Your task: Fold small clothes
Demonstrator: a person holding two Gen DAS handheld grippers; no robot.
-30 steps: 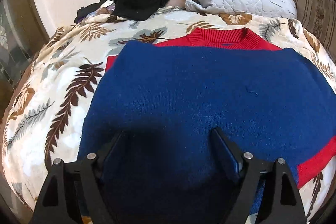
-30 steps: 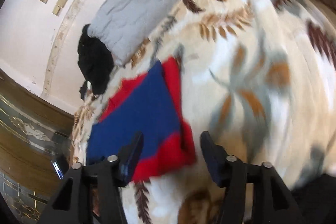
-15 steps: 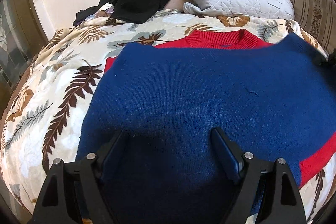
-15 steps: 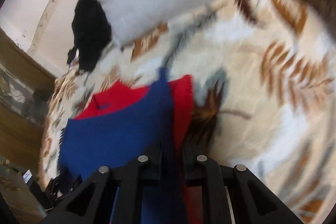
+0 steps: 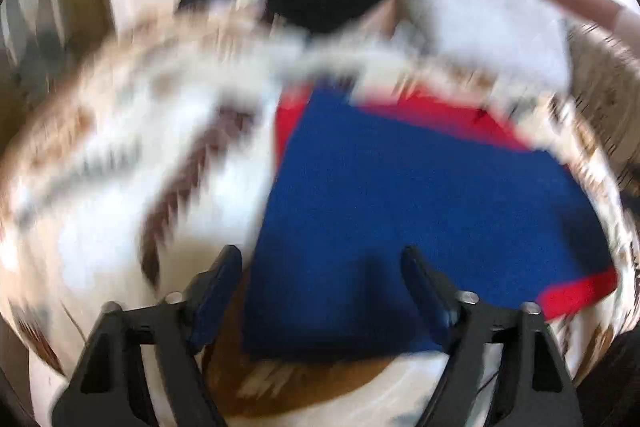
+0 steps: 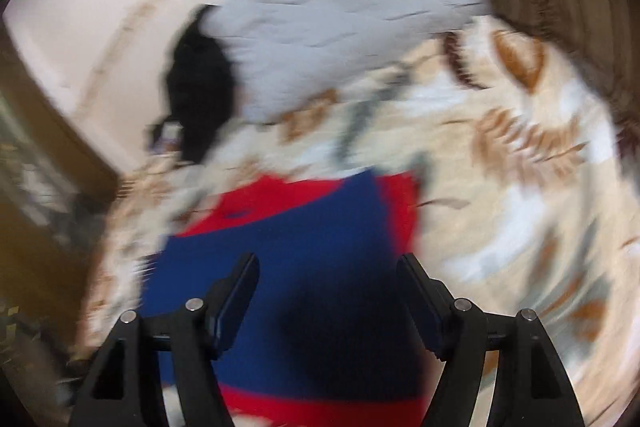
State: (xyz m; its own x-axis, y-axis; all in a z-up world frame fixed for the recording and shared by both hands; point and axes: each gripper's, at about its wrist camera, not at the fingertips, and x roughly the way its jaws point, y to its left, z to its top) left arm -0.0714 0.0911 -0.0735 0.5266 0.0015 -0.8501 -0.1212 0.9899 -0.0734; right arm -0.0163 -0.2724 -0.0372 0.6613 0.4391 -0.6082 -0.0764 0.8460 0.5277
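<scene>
The blue-and-red sweater (image 5: pixel 420 211) lies on the bed (image 5: pixel 100 187); left gripper (image 5: pixel 322 281) jaws are closing, right gripper (image 6: pixel 328 287) jaws opening, both empty.

We see a blue sweater (image 5: pixel 420 203) with red trim lying folded flat on the bed (image 5: pixel 100 187). Red shows along its twelve o'clock edge and at its four o'clock corner; in the right wrist view red borders its three o'clock side.

No readable text, labels or numbers anywhere; both views heavily motion-blurred
</scene>
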